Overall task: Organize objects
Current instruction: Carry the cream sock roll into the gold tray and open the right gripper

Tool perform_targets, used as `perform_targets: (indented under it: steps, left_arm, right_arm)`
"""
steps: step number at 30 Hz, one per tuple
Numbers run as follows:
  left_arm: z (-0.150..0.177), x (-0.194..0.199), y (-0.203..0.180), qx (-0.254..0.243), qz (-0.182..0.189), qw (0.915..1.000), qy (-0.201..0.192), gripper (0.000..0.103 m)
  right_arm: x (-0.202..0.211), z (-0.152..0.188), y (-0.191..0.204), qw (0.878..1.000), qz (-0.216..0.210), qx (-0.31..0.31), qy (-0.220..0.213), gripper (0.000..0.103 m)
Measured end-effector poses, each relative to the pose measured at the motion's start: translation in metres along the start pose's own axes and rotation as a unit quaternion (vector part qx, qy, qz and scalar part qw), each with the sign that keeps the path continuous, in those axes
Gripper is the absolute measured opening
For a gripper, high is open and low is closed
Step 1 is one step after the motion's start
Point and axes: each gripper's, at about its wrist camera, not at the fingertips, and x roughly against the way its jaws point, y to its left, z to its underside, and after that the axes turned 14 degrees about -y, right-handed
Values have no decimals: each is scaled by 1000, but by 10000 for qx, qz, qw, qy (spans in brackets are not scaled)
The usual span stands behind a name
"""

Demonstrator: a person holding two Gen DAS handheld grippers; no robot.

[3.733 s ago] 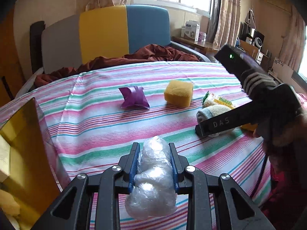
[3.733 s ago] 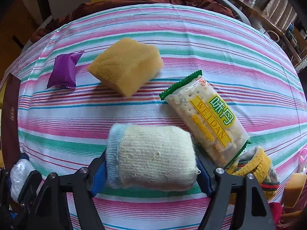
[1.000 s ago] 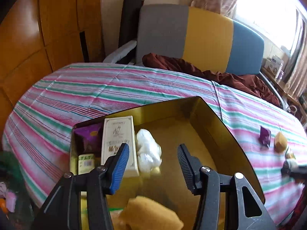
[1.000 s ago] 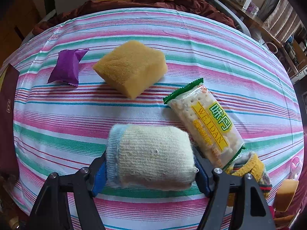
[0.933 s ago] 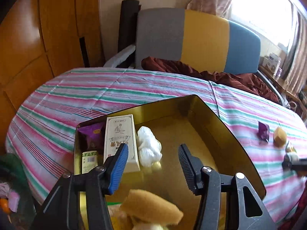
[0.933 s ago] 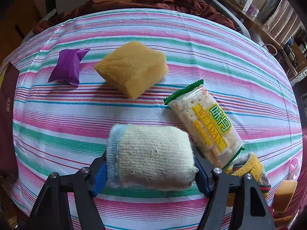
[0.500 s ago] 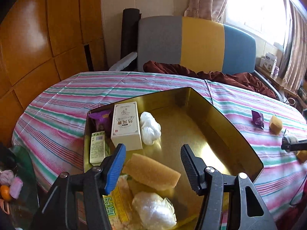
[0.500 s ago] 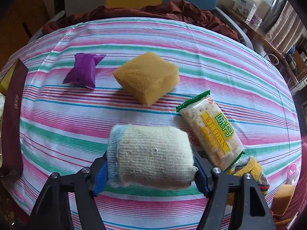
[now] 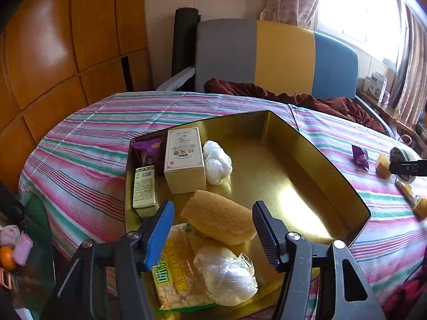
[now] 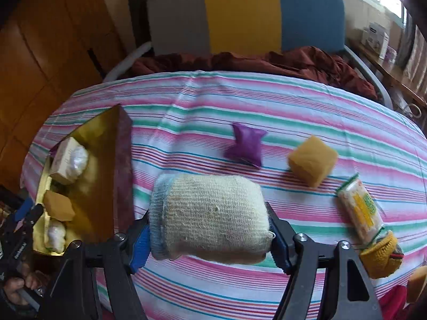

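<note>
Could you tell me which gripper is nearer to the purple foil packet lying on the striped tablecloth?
Right. The right gripper, clamping a cream knitted roll, is just short of the purple foil packet; the left gripper hangs open over the gold tray.

My left gripper (image 9: 212, 224) is black plastic — silver screws, one blue pad, one ribbed black; my right gripper (image 10: 210, 229) shows blue pads.

The tablecloth (image 10: 202, 106) was striped pink, green and white. The tray (image 9: 307, 146) was gold inside. A cream knit roll (image 10: 213, 216) had a pale blue end. The packet (image 10: 246, 145) was purple, the sponge (image 10: 312, 160) yellow-orange.
</note>
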Motion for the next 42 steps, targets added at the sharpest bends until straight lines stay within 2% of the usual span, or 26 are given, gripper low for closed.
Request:
perform_targets:
  steps: [3,8,11,14,17,19,22,25,30,42]
  left_arm:
    - [-5,3,16,219,-26,9998,-24,62]
    - [-7,8,45,462,-361,9983,-63,62]
    - [-5,7,61,627,-531,9966,-19,62]
    - [-3,5,72,747,-620,9953,20,62]
    - [-1,4,76,792,-614,9950,28,63]
    - [0,4,77,787,-594,9951,14,65]
    - [0,4,77,790,-558,9953,24,66]
    - [0,5,75,770,-570,9954,2,66]
    - [1,3,70,702,-562,9960,7,67]
    - [0,13,49,435,-436,9980,-132,69]
  right_arm:
    - [-5,-8,49,9984,-494,265,-42,74]
    - [-32,-7,123,9914,-1087,714,166,74]
    - [-58,-1,153,9881,-1167,922,379,74]
    - [-94,4,173,9880,-939,991,725,74]
    - [-124,8,181,9903,-679,802,906,74]
    - [-135,12,190,9889,-852,682,1006,75]
    - [-141,19,203,9827,-1355,552,1131,76]
    - [-133,21,206,9827,-1428,726,927,83]
    - [-116,17,197,9839,-1524,599,721,83]
    - [-68,6,162,9910,-1210,553,150,83]
